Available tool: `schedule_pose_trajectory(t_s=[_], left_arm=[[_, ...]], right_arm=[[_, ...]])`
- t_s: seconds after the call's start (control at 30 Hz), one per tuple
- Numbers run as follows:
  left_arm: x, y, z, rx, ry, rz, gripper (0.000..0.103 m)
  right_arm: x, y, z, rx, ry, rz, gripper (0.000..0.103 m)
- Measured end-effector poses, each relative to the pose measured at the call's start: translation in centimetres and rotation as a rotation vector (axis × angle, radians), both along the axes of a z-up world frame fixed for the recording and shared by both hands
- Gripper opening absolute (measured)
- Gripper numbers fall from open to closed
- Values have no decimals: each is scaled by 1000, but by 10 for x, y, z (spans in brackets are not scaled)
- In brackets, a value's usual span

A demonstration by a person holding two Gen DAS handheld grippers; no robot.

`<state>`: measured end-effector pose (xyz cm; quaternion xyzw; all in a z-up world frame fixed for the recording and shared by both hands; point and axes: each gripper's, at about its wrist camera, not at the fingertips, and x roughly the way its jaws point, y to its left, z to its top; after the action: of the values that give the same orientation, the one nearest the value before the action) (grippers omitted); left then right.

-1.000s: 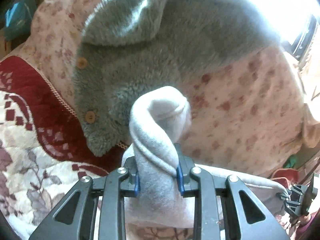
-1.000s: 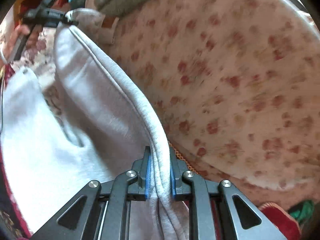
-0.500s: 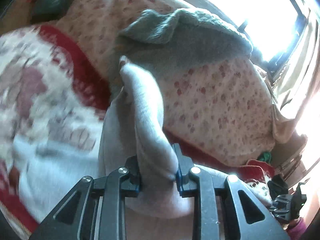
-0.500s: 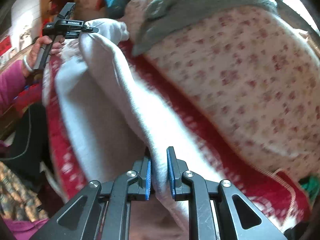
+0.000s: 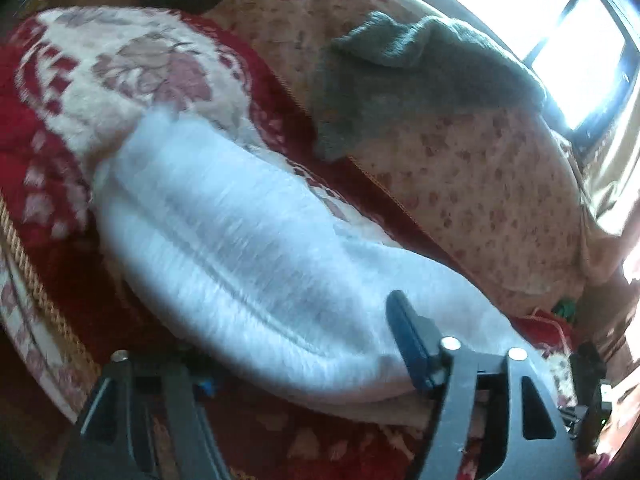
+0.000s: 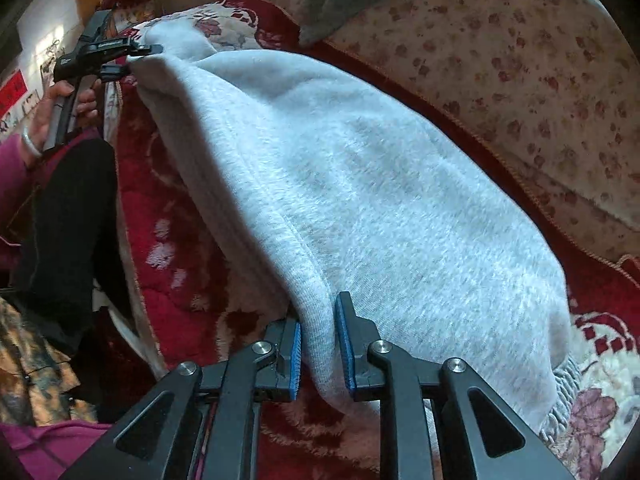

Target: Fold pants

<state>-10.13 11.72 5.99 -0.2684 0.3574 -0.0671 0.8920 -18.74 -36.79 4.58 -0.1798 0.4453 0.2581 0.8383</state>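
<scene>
Pants, pale grey fleece, lie lengthwise on the red floral blanket of the sofa, blurred in the left wrist view. Left gripper has its jaws spread wide, one blue pad over the near edge of the cloth, the other side low and dark; nothing pinched between them here. Grey fuzzy garment sits on the flowered cushion behind, apart from the pants. Risk: with the jaws open the folded edge could slump or spring back, and an open finger could snag the fleece and drag the layer crooked.

Right wrist view: pants spread flat, ribbed edge running between the right gripper pads; jaws narrow but with visible gaps at the cloth, so loose or letting go, can't say firmly clamped. Far end: left gripper in the person's hand, tips at the cloth corner, grip unclear from here. Risk: pulling back now tugs the hem off line.

Containers: none visible in either view.
</scene>
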Motion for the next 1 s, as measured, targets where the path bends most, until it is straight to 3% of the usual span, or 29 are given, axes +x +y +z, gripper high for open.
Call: schedule_pose_trajectory(t_s=[0.13, 0.2, 0.23, 0.27, 0.47, 0.63, 0.8, 0.9, 1.0], left_arm=[[-9, 15, -9, -40, 18, 53, 80], [-7, 16, -10, -46, 25, 60, 80], [-7, 18, -10, -46, 30, 63, 80], [-6, 18, -8, -49, 26, 62, 80], [-4, 16, 4, -42, -10, 57, 80], [-5, 16, -2, -46, 5, 68, 80], [-11, 21, -12, -21, 20, 83, 80], [-13, 26, -17, -17, 21, 92, 80], [-12, 32, -19, -25, 7, 97, 80]], right_arm=[[-1, 3, 9, 20, -4, -59, 27], [-2, 5, 14, 66, 1, -69, 46], [-3, 5, 15, 78, -2, -73, 68], [-4, 6, 17, 91, -8, -79, 78], [14, 28, 44, 234, 39, -20, 78], [95, 81, 68, 303, 8, 50, 86], [194, 153, 50, 263, 81, 54, 87], [224, 190, 29, 199, 127, 105, 87], [232, 225, 8, 73, 91, 216, 85]])
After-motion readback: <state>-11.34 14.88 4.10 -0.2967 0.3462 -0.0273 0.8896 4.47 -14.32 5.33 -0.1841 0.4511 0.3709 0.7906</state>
